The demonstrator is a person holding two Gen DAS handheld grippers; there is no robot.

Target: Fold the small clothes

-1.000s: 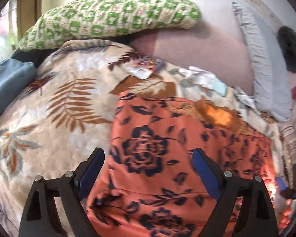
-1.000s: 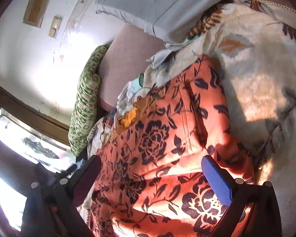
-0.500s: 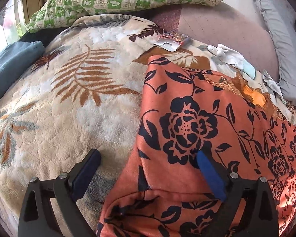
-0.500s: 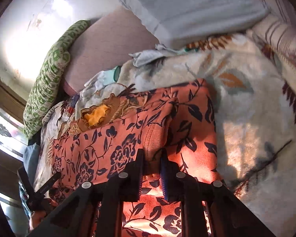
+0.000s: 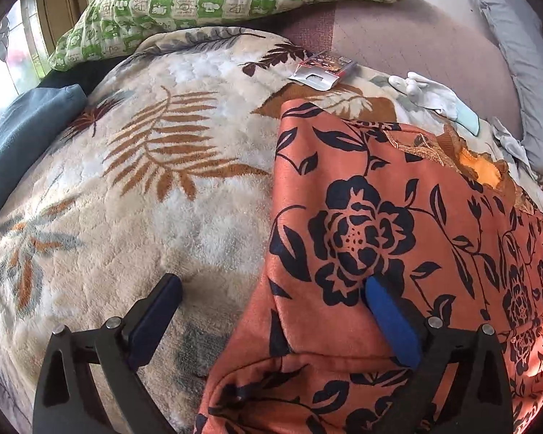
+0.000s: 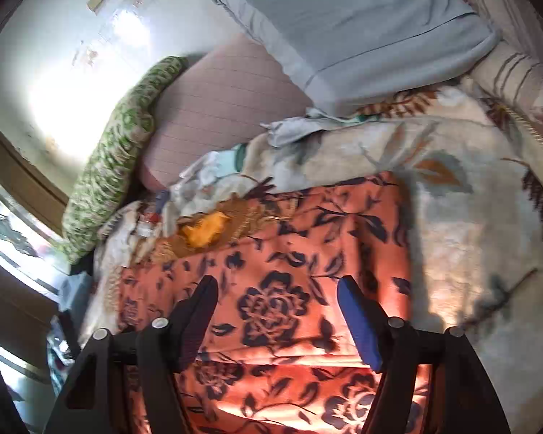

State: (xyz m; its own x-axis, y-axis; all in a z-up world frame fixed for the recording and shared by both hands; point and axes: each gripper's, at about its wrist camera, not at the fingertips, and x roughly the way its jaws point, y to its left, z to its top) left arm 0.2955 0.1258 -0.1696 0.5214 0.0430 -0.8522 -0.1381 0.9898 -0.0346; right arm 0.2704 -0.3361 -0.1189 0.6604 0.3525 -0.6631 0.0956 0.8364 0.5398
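An orange garment with dark blue flowers (image 5: 398,224) lies spread on a cream leaf-patterned blanket (image 5: 144,199), with a folded edge near the camera. Its gold-trimmed neckline (image 5: 478,166) lies at the far side. My left gripper (image 5: 271,296) is open; its right finger rests on the garment and its left finger over the blanket, straddling the garment's left edge. In the right wrist view the garment (image 6: 278,289) fills the lower middle. My right gripper (image 6: 278,300) is open just above it, holding nothing.
A green checked pillow (image 5: 217,3) and a pink one (image 5: 416,47) lie at the head of the bed, with a grey pillow (image 6: 344,21) to the right. A small packet (image 5: 322,68), white cloths (image 5: 430,97) and a blue cloth (image 5: 21,133) lie around.
My right gripper was open, then shut on a fold of the garment half a second ago, and has now opened and let it go. The left gripper moved left to the garment's edge.
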